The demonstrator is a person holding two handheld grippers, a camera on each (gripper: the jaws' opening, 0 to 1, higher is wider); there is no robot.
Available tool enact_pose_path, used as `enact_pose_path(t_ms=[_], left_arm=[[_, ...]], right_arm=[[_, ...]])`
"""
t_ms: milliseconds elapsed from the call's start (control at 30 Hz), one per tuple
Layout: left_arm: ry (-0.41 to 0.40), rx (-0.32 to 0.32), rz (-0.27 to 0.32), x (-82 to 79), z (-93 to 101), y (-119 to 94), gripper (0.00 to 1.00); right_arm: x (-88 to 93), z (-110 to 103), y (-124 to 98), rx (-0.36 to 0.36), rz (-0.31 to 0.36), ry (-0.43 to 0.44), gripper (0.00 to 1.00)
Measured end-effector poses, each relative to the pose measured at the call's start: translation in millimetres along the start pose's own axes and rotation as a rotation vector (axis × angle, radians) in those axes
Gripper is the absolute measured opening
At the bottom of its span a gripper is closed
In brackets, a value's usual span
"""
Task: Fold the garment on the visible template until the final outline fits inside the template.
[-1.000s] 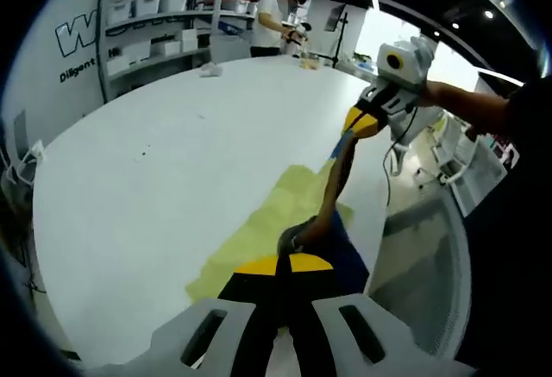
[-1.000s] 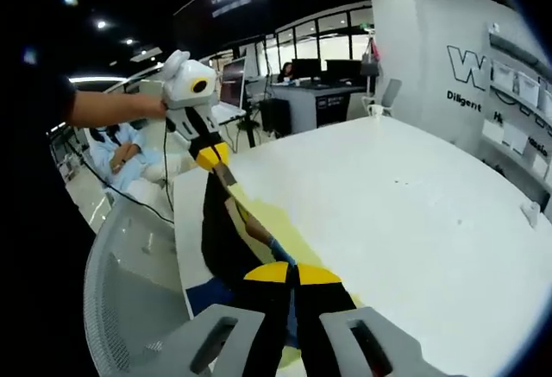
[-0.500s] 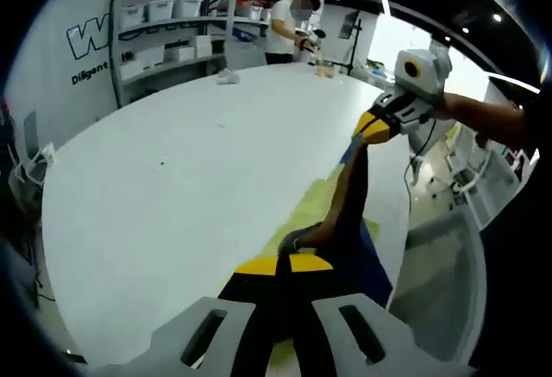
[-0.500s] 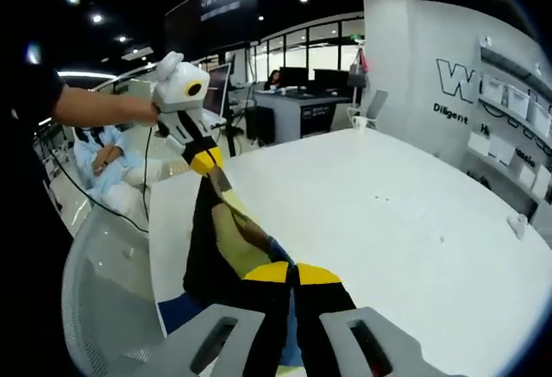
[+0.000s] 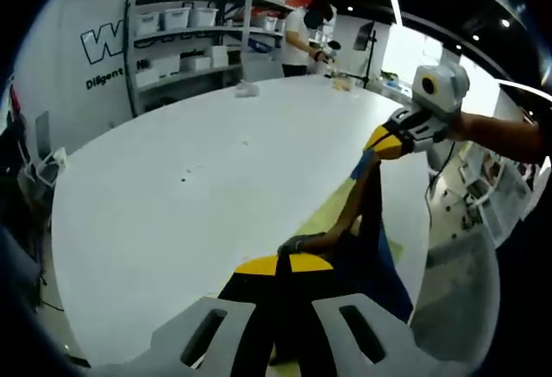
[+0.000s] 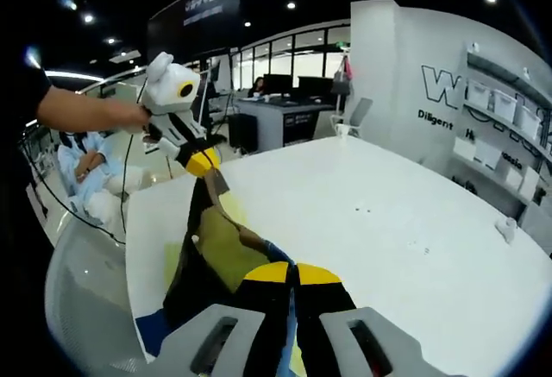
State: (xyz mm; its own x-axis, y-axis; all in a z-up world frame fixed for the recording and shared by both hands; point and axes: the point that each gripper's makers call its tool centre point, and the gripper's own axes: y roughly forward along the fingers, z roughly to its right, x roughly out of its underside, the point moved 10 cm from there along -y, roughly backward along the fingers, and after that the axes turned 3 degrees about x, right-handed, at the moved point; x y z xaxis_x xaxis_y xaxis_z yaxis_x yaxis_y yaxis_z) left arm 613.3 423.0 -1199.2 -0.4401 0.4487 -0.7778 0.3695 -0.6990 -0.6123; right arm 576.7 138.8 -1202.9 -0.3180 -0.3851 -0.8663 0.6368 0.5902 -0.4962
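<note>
**Garment lifted by two corners, ready to be laid over**

In the left gripper view, the left hand-held gripper has its yellow-tipped jaws pressed together on an edge of the dark garment, very close to the camera. In the right gripper view, the right hand-held gripper pinches another edge of the same cloth in the same way. The garment hangs stretched between the two, lifted off the white desk, and its lower part reaches down to the yellow template near the desk edge.

I judge the step in hand to be carrying a fold across. To do it well, both grips should stay closed and move together at one height, so the stretched edge stays straight and does not twist. The cloth should come down slowly, the near side first, so the edge lands inside the yellow sheet and no corner hangs over the desk edge.

Farther away stand shelves with boxes and a person beside the desk.
</note>
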Motion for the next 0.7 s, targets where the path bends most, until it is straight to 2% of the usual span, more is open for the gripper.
enact_pose_path(t_ms=[233,467,700], left_arm=[[0.005,-0.020,0.021,-11.5,-7.0,6.5,0.05],[0.017,-0.027,0.063,-32.5,-16.6,10.2,0.05],[0.025,-0.036,0.078,-43.6,-27.8,17.2,0.05]], right_arm=[[-4.2,9.1,4.9,0.038,0.009,-0.001,0.00],[-18.6,23.4,9.2,0.081,0.043,0.007,0.00],[-23.8,32.5,17.3,0.099,0.060,0.020,0.00]])
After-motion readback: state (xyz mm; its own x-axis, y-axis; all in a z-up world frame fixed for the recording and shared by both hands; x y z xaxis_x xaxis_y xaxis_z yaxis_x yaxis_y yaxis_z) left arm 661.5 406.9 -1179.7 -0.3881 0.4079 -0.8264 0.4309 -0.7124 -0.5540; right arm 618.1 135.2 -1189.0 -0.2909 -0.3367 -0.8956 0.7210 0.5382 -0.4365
